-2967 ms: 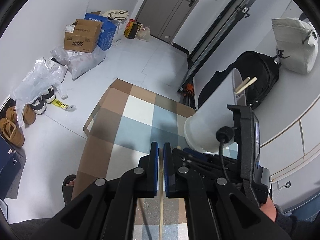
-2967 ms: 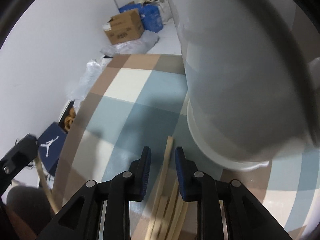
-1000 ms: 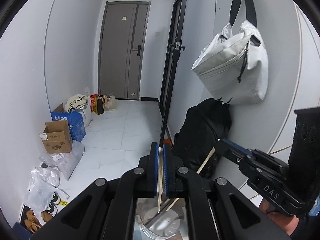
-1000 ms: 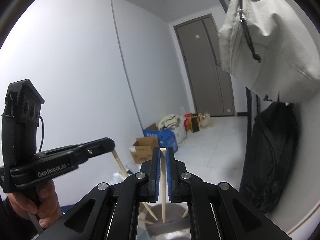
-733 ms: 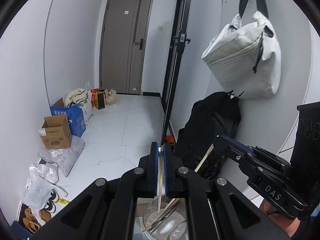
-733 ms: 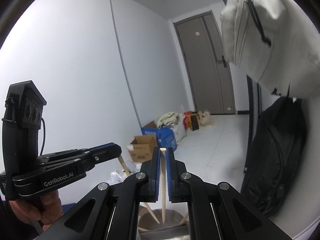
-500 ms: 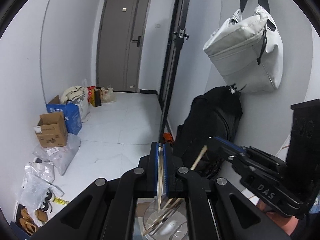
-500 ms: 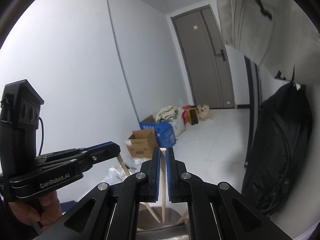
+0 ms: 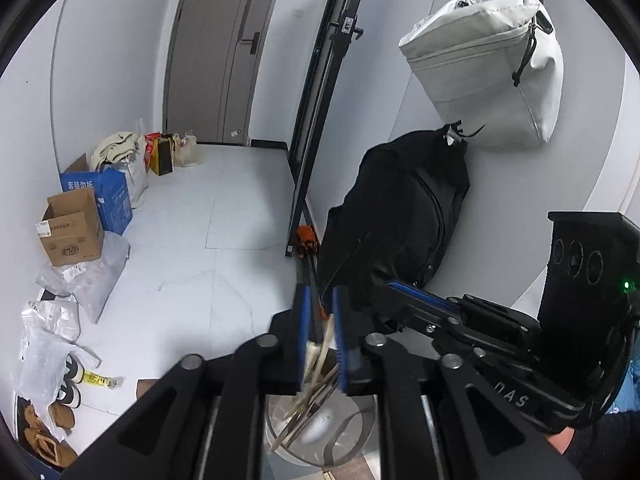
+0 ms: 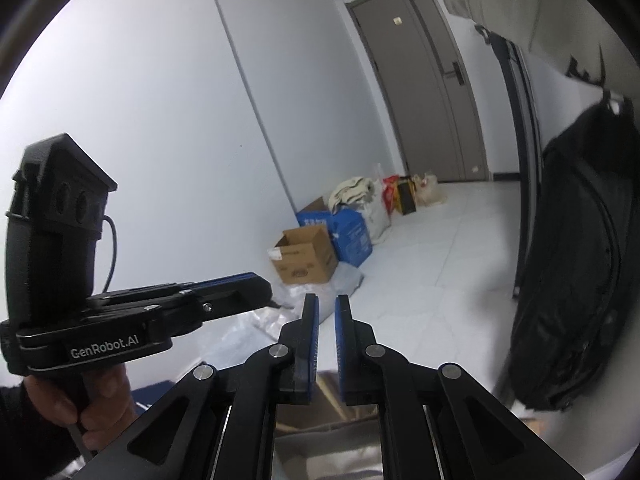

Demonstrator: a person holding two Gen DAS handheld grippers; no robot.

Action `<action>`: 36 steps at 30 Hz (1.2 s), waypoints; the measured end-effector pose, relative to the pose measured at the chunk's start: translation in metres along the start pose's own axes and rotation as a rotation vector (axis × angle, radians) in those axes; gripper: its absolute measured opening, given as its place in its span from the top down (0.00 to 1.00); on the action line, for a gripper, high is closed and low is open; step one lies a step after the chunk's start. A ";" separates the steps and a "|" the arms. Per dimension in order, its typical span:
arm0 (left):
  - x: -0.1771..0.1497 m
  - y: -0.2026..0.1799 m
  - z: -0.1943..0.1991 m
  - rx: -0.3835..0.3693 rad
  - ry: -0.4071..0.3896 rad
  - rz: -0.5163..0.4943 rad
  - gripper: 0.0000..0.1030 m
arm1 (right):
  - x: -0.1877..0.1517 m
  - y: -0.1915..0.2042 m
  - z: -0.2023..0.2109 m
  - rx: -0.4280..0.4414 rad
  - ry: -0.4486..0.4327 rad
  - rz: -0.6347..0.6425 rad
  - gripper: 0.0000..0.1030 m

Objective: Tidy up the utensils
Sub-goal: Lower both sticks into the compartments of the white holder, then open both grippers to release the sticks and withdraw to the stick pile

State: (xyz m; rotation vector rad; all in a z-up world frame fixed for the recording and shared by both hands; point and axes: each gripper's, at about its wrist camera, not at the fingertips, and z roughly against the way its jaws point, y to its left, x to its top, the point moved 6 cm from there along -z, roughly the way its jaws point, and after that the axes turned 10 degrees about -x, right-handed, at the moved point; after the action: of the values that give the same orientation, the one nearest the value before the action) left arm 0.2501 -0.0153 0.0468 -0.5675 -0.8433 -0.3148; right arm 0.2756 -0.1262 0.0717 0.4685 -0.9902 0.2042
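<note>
Leaning pale wooden chopsticks (image 9: 316, 376), blurred

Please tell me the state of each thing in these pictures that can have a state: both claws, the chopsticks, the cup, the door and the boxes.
Left claw: open, above the cup.
Right claw: open, holding nothing.
Chopsticks: leaning inside the cup, blurred.
Cup: upright, chopsticks in it.
Door: shut.
Cardboard box: flaps open, on the floor.
White bag: hanging on the wall.
</note>
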 end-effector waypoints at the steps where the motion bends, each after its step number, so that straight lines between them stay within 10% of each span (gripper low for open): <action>1: 0.001 0.001 0.003 0.011 -0.007 0.000 0.84 | 0.000 0.000 0.000 0.000 0.000 0.000 0.89; 6: 0.000 0.004 0.016 0.045 -0.036 0.021 0.63 | -0.003 -0.017 0.011 -0.027 -0.005 -0.049 0.73; 36: -0.038 -0.024 0.089 0.252 -0.142 0.020 0.27 | -0.027 0.009 0.093 -0.070 -0.047 -0.060 0.39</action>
State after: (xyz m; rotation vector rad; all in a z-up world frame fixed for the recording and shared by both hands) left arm 0.1604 0.0191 0.0728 -0.3657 -0.9967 -0.1475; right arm 0.1870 -0.1606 0.0941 0.4402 -1.0242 0.1052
